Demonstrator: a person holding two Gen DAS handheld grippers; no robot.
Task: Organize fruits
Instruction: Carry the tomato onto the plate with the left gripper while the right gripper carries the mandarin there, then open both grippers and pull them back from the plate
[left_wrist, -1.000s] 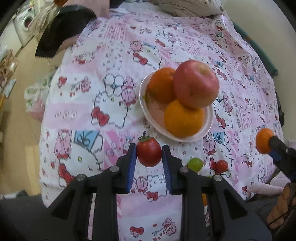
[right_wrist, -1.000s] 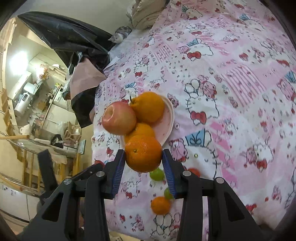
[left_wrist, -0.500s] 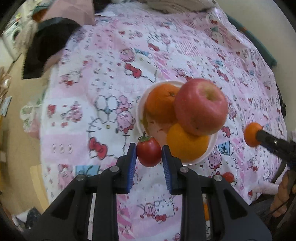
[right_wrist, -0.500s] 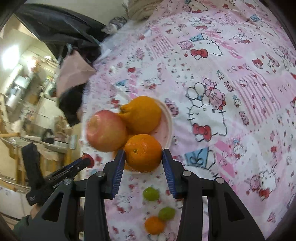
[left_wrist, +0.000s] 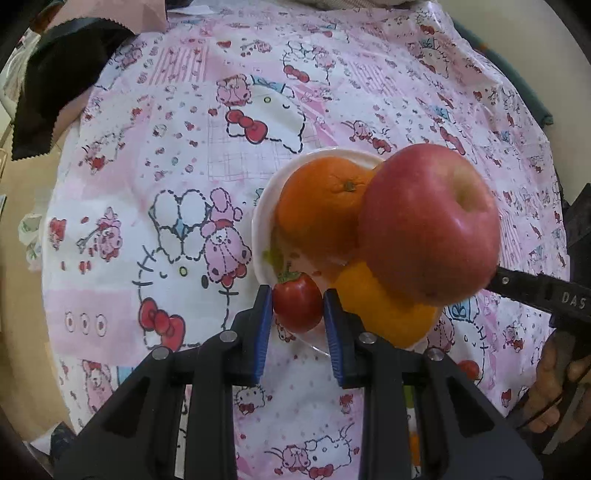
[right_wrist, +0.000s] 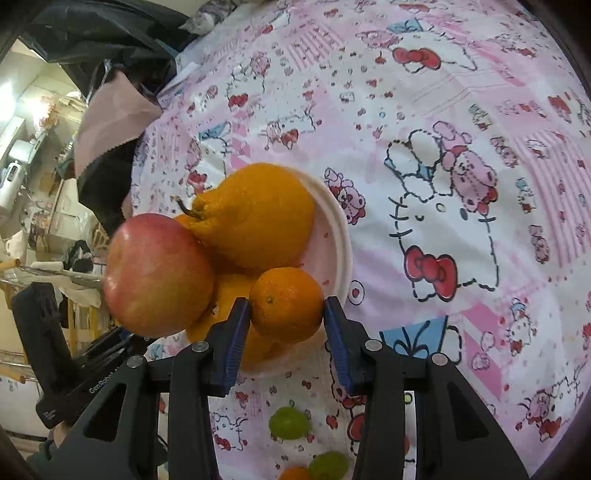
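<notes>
A white plate (left_wrist: 266, 206) (right_wrist: 338, 236) on the Hello Kitty cloth holds a red apple (left_wrist: 428, 225) (right_wrist: 155, 273), a large orange (left_wrist: 321, 199) (right_wrist: 255, 214) and another orange (left_wrist: 384, 310) under the apple. My left gripper (left_wrist: 297, 306) is shut on a small red tomato (left_wrist: 297, 302), held over the plate's near rim. My right gripper (right_wrist: 287, 306) is shut on a small mandarin (right_wrist: 287, 302), held over the plate beside the apple. The right gripper's body (left_wrist: 543, 295) shows in the left wrist view; the left gripper's body (right_wrist: 74, 380) shows in the right wrist view.
Two green grapes (right_wrist: 289, 422) (right_wrist: 328, 466) and a small orange fruit (right_wrist: 293, 473) lie on the cloth below the plate. A small red fruit (left_wrist: 469, 369) lies at right. Dark and pink fabric (left_wrist: 55, 81) (right_wrist: 110, 122) lies at the far edge. The bed drops off at left.
Both grippers moved in toward the plate with their fruit. The tomato is now over the plate's rim and the mandarin over the plate beside the apple.
</notes>
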